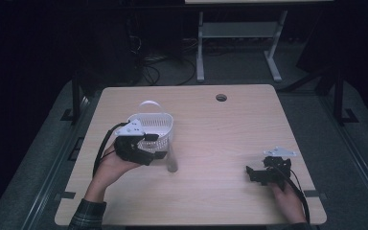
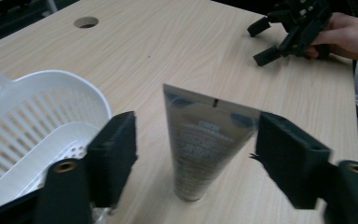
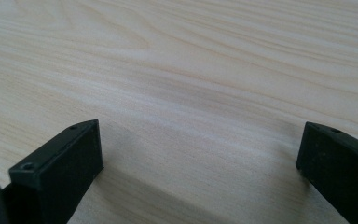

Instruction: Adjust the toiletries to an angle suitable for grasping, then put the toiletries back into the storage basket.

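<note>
On the pale wood-grain bench [image 1: 230, 143], my left tongs [image 2: 196, 154] stand wide apart around a silvery, translucent squeeze tube [image 2: 200, 144] that rests upright on its cap, crimped flat end uppermost. The tube sits between the two black pads, and neither pad presses on it; a clear gap shows on each side in the left gripper view. I cannot read the blurred print on the tube's face.

Just beside the tube, on the side away from my right hand, stands a white slotted plastic basket [image 2: 37, 121] with a thin hoop handle. From the high view the tube [image 1: 172, 160] stands just in front of the basket [image 1: 155, 127], nearer my edge of the bench, and my left tongs [image 1: 155, 154] are level with it, held in my left hand [image 1: 112, 165].

Well apart from the tube, toward the bench's far side corner near me, my right tongs [image 1: 251, 173] rest low over bare wood, held in my right hand [image 1: 287, 196]. The right gripper view has them [image 3: 200, 158] spread wide with only wood grain between them. A round cable hole [image 1: 221, 97] lies beyond the tube, near the bench's far edge.
</note>
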The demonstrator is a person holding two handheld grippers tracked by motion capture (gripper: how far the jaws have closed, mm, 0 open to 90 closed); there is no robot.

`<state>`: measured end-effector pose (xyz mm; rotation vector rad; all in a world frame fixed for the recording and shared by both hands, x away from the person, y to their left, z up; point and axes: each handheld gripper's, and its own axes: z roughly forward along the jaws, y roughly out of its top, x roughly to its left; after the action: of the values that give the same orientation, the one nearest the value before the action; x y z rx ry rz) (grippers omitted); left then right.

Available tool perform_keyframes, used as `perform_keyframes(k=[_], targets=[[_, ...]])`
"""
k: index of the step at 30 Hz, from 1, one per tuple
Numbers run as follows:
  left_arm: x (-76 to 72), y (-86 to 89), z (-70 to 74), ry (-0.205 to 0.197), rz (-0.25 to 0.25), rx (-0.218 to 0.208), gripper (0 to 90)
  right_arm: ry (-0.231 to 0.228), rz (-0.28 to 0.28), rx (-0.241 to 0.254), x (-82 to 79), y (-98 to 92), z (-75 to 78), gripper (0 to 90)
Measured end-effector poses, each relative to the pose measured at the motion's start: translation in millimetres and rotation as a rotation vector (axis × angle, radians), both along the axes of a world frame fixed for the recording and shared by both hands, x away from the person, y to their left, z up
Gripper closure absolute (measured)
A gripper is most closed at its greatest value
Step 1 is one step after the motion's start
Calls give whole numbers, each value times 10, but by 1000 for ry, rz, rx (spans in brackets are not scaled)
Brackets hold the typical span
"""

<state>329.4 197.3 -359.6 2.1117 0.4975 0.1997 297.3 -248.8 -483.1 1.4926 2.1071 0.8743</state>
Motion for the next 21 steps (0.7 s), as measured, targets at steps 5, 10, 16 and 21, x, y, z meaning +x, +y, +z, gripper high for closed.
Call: perform_keyframes(k=[5,10,16,21], targets=[[1,-79,9,-13,-33,14,159,0,0,0,0,0,0,0],[18,-151,4,-20,-50,24,139,0,0,-1,0,0,0,0],[46,-211,-13,-26,-65,9,137,0,-2,-1,0,1,0,0],[94,-283,-57,-22,-80,12,137,2,-3,0,-1,2,1,0]])
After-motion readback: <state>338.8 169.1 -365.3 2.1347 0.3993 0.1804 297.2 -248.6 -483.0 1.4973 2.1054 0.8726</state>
